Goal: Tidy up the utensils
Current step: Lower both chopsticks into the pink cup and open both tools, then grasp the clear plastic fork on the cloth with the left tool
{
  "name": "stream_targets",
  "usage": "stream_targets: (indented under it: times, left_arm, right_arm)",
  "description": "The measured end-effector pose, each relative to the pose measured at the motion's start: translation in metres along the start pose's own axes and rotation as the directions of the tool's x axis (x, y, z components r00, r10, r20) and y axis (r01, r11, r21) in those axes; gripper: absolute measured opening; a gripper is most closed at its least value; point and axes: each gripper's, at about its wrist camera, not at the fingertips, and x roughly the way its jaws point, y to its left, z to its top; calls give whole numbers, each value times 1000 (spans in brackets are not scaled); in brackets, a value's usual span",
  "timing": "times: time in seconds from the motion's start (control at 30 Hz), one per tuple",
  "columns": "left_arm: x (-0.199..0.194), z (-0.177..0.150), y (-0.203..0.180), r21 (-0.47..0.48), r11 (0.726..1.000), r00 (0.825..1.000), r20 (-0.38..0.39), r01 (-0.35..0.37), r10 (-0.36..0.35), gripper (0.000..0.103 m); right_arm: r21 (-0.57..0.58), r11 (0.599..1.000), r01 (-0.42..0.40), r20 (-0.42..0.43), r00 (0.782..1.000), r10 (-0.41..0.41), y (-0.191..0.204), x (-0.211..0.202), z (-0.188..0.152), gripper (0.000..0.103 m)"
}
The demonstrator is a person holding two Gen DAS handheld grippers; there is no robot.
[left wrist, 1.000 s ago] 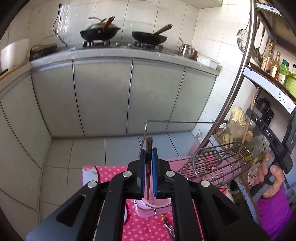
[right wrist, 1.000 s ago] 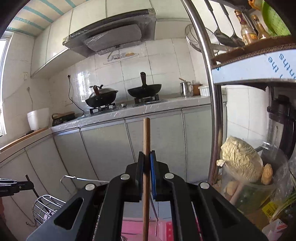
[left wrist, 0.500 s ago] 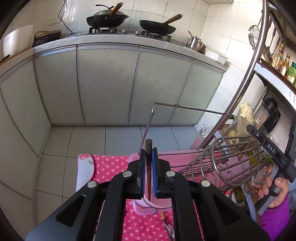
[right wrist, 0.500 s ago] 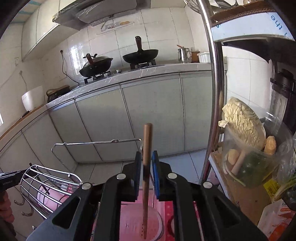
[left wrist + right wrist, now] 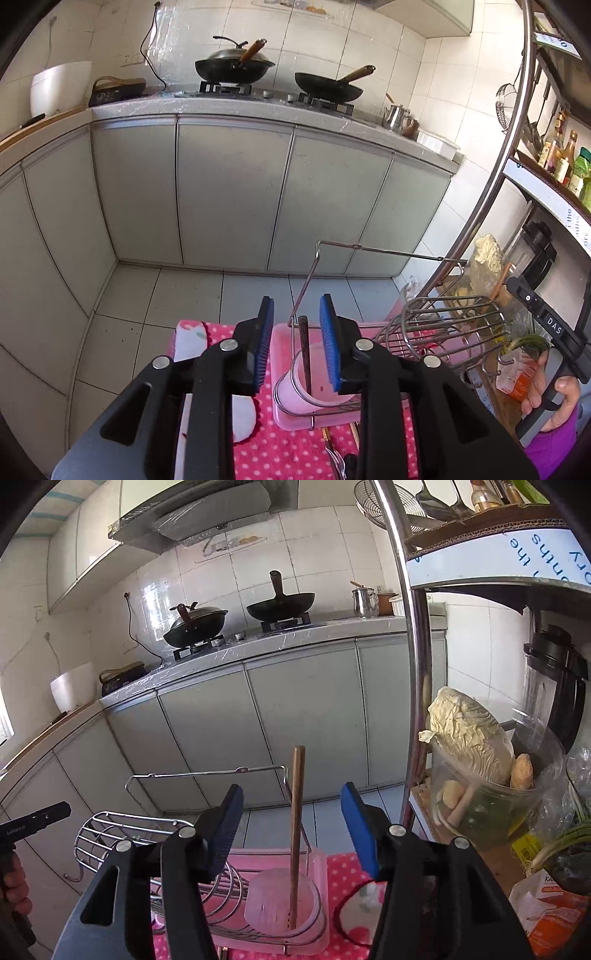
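A dark brown chopstick point(image 5: 304, 350) stands in a translucent pink cup point(image 5: 306, 387) held by a wire rack point(image 5: 436, 325) on a pink tray. My left gripper point(image 5: 296, 343) is open, its blue pads either side of the chopstick and apart from it. In the right wrist view a light wooden chopstick point(image 5: 296, 827) stands upright in another translucent cup point(image 5: 280, 901) of the rack point(image 5: 122, 830). My right gripper point(image 5: 291, 827) is open wide around it, not touching.
The rack sits on a pink polka-dot cloth point(image 5: 273, 450). More utensils point(image 5: 340, 461) lie on the cloth near me. A metal shelf post point(image 5: 413, 664) and a bag with cabbage point(image 5: 472, 746) stand at the right. Grey cabinets point(image 5: 229, 192) are behind.
Both grippers have opened and let go of their chopsticks, which now stand in the cups. Both cameras have tilted back up a little.
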Motion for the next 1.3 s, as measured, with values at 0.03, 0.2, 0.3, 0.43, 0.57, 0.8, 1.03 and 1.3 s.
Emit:
stream_targets:
  times: [0.03, 0.2, 0.3, 0.43, 0.57, 0.8, 1.03, 1.3]
  left_arm:
    - [-5, -1, -1, 5, 1000, 1000, 8, 0, 0, 26]
    - [-34, -13, -9, 31, 1000, 999, 49, -1, 0, 26]
    - [-46, -27, -13, 33, 999, 999, 47, 20, -22, 26]
    - [-47, -51, -19, 31, 998, 999, 6, 48, -49, 26]
    - [-32, -84, -23, 14, 997, 994, -81, 79, -77, 26]
    - [13, -145, -28, -41, 993, 955, -273, 110, -117, 26]
    - [61, -180, -46, -39, 995, 904, -416, 94, -102, 26]
    - [99, -191, -56, -20, 999, 874, -484, 39, -44, 26]
  right_arm:
    - [-1, 1000, 2, 3, 1000, -2, 1, -6, -2, 55]
    - [-12, 1000, -6, 7, 1000, 6, 7, -36, -22, 55]
    - [-16, 1000, -16, -15, 1000, 16, 11, -49, -42, 55]
    - [0, 999, -43, -85, 995, 43, 14, -54, -76, 55]
    - [32, 997, -71, -185, 980, 76, 14, -43, -108, 48]
    - [72, 992, -101, -353, 928, 120, 18, -19, -164, 29]
    - [153, 980, -126, -476, 860, 185, 14, 1, -200, 13]
    - [195, 972, -131, -521, 826, 216, 9, 11, -212, 9]
